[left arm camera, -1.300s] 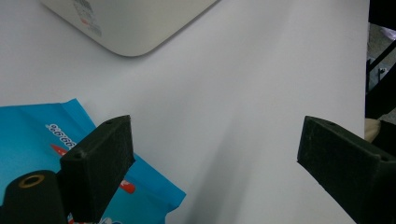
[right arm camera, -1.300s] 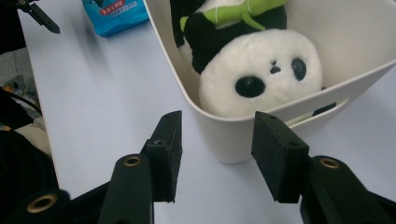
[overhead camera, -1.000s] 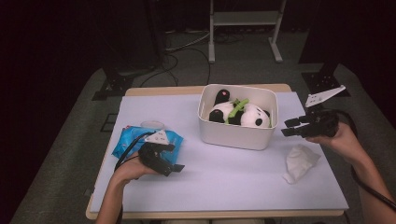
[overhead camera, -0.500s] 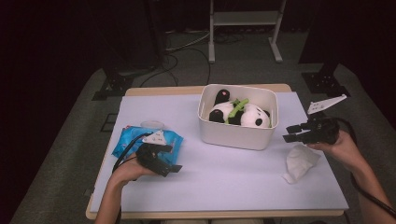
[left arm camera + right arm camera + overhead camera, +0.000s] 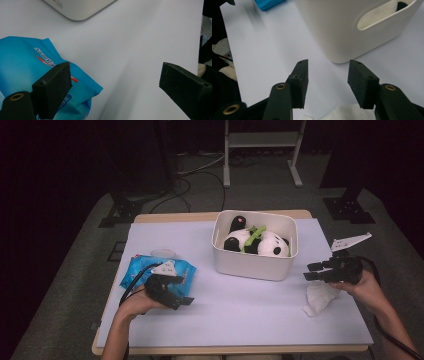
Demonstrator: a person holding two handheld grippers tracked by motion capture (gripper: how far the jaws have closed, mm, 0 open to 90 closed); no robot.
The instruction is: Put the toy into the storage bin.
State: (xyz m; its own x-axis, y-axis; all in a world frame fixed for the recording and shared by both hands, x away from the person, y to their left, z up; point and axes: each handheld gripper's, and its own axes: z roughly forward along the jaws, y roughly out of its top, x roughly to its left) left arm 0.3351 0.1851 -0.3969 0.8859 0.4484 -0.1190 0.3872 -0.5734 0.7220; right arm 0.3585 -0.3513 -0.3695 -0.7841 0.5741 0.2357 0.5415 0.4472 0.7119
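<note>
A white bin (image 5: 252, 266) stands at the back middle of the table with a black-and-white panda plush (image 5: 272, 245) and a green piece (image 5: 255, 234) inside. A blue wipes pack (image 5: 142, 270) lies at the left. My left gripper (image 5: 184, 301) rests just in front of the blue wipes pack (image 5: 27, 62), and my left gripper (image 5: 117, 87) stands wide open with only bare table between its jaws. A crumpled white wipe (image 5: 320, 299) lies at the right. My right gripper (image 5: 310, 271) hovers just above it, pointing toward the bin. My right gripper (image 5: 329, 80) is open and holds nothing, with the crumpled wipe (image 5: 342, 112) below its jaws.
A pale sheet (image 5: 240, 320) covers the wooden table. A small white round lid (image 5: 162, 253) lies behind the wipes pack. The bin's handle slot (image 5: 384, 15) faces my right gripper. Stands and cables sit on the dark floor beyond the table.
My right gripper has come down and toward the person, closer to the crumpled wipe. My left gripper and the objects have stayed put.
</note>
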